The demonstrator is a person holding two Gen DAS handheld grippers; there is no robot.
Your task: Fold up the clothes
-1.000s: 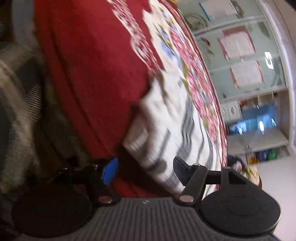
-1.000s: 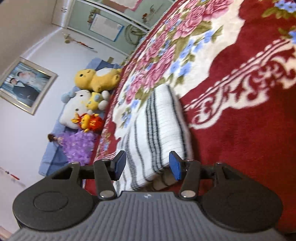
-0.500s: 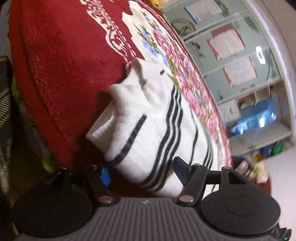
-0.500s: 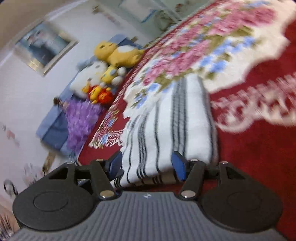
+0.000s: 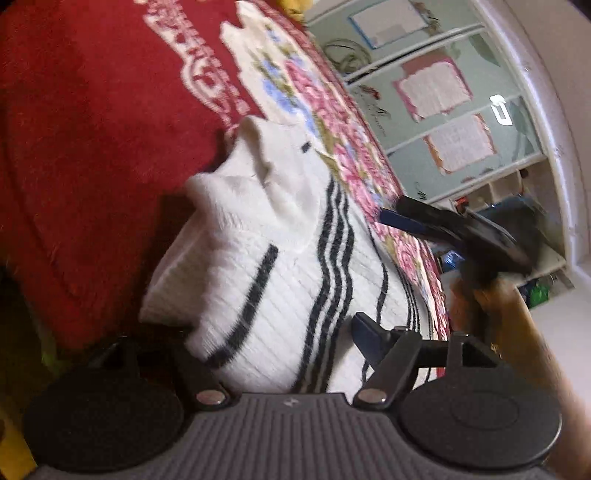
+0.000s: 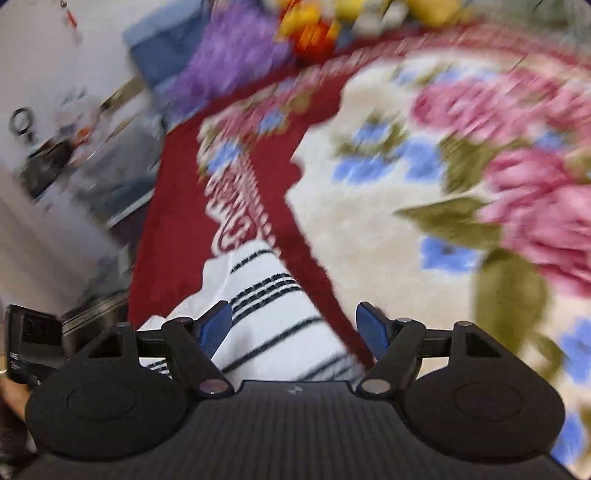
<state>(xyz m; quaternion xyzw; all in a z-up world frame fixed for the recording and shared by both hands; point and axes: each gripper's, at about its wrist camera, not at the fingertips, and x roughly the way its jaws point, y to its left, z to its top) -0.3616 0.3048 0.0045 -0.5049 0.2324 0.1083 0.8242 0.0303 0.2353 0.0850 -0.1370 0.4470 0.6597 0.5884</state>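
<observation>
Red plush blanket [image 5: 92, 155], with a cream floral centre, covered the bed under your work, and pale cabinet doors [image 5: 443, 110] stood at the far right of the left wrist view. On that blanket lay the folded white sweater [image 5: 266, 266] with black stripes, near the bed's edge and close in front of your left gripper [image 5: 280, 343]. Its jaws were opening: the right blue pad stood clear above the knit, while the left finger was lost in shadow behind the sweater's near corner, so I cannot tell whether it touched the cloth. The sweater's near end was cut off by the gripper body.

Your right gripper [image 6: 295, 325] was opening too, jaws wide, with nothing pinched; the sweater [image 6: 258, 325] showed beneath and between the fingers, its lower part hidden by the housing. That whole view was smeared with blur, so the blanket's flowers [image 6: 480, 166] and the soft toys [image 6: 306, 29] at the far edge were only patches of colour. From the left wrist view your right gripper [image 5: 399, 218] appeared blurred over the far side of the sweater, held by your hand [image 5: 491, 306], whose outline was hard to make out. At the lower left of the right wrist view a dark device [image 6: 31, 343] was cut off by the frame.
</observation>
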